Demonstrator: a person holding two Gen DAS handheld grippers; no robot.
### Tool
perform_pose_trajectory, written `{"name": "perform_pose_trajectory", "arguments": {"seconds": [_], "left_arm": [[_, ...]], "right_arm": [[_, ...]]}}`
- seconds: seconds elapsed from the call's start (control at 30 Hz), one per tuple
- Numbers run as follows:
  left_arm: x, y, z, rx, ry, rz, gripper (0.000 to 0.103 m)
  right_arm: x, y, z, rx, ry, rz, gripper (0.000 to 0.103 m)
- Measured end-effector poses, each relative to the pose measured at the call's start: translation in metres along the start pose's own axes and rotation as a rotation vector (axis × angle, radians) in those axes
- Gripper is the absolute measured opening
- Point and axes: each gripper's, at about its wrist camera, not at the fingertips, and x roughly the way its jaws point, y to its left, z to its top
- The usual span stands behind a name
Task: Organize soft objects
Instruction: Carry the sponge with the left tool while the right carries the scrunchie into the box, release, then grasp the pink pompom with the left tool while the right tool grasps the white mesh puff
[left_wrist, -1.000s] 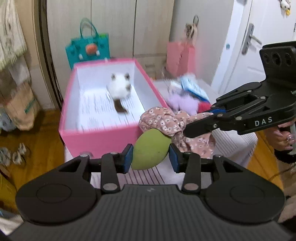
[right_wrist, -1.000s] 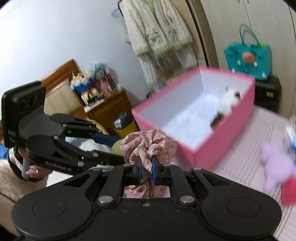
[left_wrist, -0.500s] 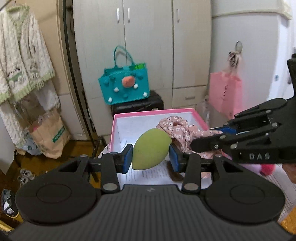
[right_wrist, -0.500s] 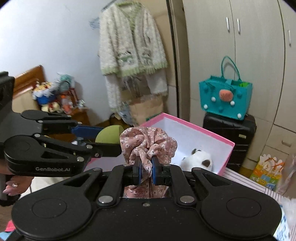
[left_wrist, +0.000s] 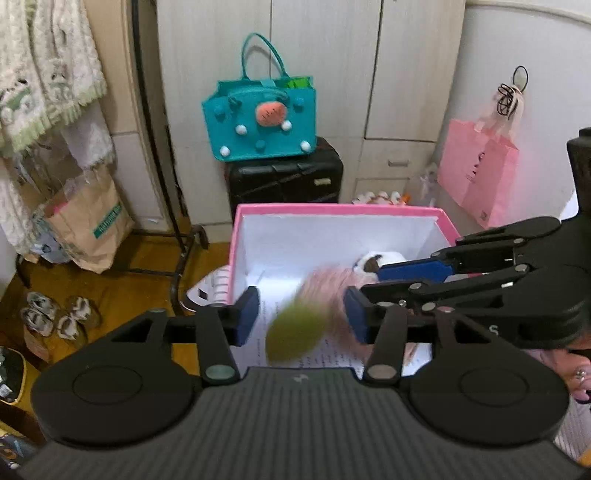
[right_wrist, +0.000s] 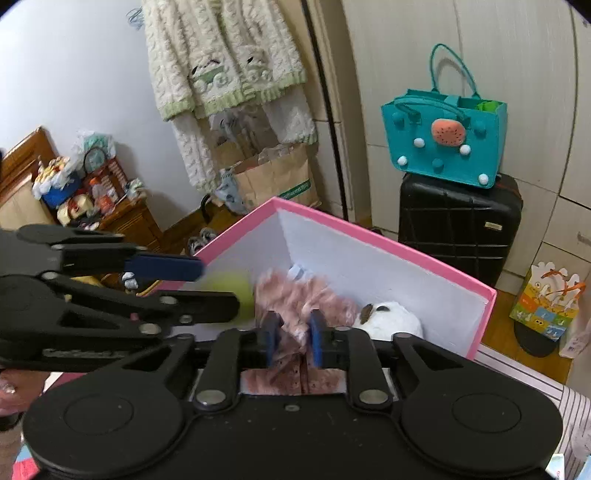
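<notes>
Left wrist view
- Left tongs (left_wrist: 301, 312): jaws opening, now clear of the green plush fruit (left_wrist: 295, 334) on both sides; a second ago they pinched it.
- Green plush fruit: blurred, dropping between the pads over the near end of the pink box (left_wrist: 336, 210).
- Right tongs (left_wrist: 399, 284): come in from the right over the box; pink floral scrunchie (left_wrist: 327, 286) a blur beside them.
- Meaning: both soft items look released into the box; two more pieces sorted, in my judgement.

Right wrist view
- Right tongs (right_wrist: 291, 339): jaws opening; scrunchie (right_wrist: 299, 299) between the pads, cloth loosening, earlier clamped tight. Whether the pads press on it now, cannot tell.
- Left tongs (right_wrist: 210, 284): at left, fruit (right_wrist: 234, 291) blurred off their tips.
- White plush animal (right_wrist: 388, 317): lying inside the box (right_wrist: 369, 236), right of the scrunchie.

Surface and room
- Box floor: white, printed paper lining.
- Far: teal felt bag (left_wrist: 260, 120) on a black suitcase (left_wrist: 284, 177), wardrobe doors behind.
- Left: knitted cardigan (right_wrist: 225, 62) hanging, brown paper bag (right_wrist: 275, 177) on wooden floor.
</notes>
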Motion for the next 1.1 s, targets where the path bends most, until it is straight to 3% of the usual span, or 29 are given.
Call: {"name": "perform_pose_trajectory", "arguments": {"seconds": [0.03, 0.17, 0.37, 0.77, 1.1], "left_arm": [[-0.005, -0.001, -0.001, 0.007, -0.017, 0.012, 0.062], [-0.026, -0.007, -0.002, 0.057, -0.053, 0.03, 0.067], [-0.065, -0.027, -0.008, 0.105, -0.059, -0.009, 0.07], [-0.163, -0.092, -0.044, 0.293, -0.069, -0.214, 0.074], [-0.188, -0.145, -0.084, 0.408, -0.017, -0.31, 0.076]], "right_arm": [[-0.001, -0.001, -0.001, 0.006, -0.006, 0.003, 0.032], [-0.02, -0.001, -0.004, 0.014, -0.033, 0.031, 0.047], [-0.071, 0.017, -0.013, -0.054, -0.053, 0.021, 0.049], [-0.19, 0.047, -0.059, -0.134, -0.067, 0.031, 0.054], [-0.255, 0.053, -0.124, -0.164, -0.13, -0.043, 0.056]]}}
